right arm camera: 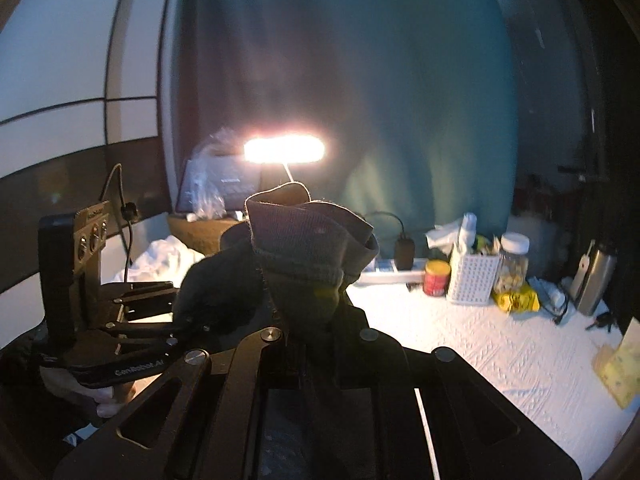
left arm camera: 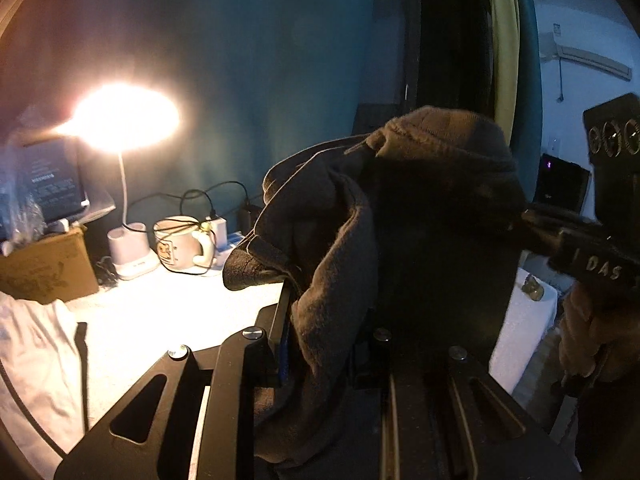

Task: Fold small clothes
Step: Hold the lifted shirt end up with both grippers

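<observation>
Both ends of a dark, fuzzy knitted garment (left arm camera: 400, 208) are pinched and held up in the air: the left hand-held gripper (left arm camera: 320, 320) is clamped on one bunched edge, the right hand-held gripper (right arm camera: 316, 312) nipped tight on the ribbed cuff. No fold looks made yet. Below, the white textured surface (right arm camera: 500, 360) waits; a crumpled white cloth (left arm camera: 36, 352) lies beside it, a glowing desk lamp (left arm camera: 124, 116) beyond.

Garment (right arm camera: 304, 248): dark grey-brown knit with ribbed cuff. Table cover (right arm camera: 500, 352): white, embossed pattern. Backdrop curtain (right arm camera: 400, 100): teal. Tin (right arm camera: 437, 278): red body, yellow lid. Basket (right arm camera: 472, 280): white, perforated. Mug (left arm camera: 180, 244): cream. Grippers: black.
</observation>
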{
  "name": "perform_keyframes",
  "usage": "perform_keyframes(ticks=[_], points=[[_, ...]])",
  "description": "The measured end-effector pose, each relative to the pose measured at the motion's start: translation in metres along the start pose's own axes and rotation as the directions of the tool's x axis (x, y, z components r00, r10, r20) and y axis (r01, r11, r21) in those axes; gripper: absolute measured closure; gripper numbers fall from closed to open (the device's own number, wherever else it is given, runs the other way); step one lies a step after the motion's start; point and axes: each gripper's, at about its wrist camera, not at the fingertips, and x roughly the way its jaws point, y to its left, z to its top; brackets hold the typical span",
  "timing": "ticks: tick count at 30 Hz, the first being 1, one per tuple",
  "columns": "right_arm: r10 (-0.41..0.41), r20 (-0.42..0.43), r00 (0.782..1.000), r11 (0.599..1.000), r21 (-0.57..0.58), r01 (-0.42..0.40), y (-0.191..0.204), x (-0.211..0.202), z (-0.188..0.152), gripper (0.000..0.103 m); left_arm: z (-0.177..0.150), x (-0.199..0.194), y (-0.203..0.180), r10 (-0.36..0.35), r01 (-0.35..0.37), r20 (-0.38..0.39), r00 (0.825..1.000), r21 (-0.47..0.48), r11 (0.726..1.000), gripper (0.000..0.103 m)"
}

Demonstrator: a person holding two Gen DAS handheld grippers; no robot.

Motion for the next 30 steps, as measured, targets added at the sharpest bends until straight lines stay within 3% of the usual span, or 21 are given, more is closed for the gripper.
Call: perform_keyframes(ticks=[15, 30], points=[[0.082, 0.106, 0.991, 0.992, -0.106, -0.07, 0.051, -0.035, 0.031, 0.094, 0.012, -0.065, 0.006, 0.096, -0.096, 0.114, 0.989, -0.012, 0.995, 0.085], [0.192, 0.153, 0.969, 0.968, -0.193, -0.161, 0.104, -0.036, 0.055, 0.094, 0.016, -0.123, 0.033, 0.212, -0.209, 0.206, 0.955, -0.038, 0.977, 0.086]])
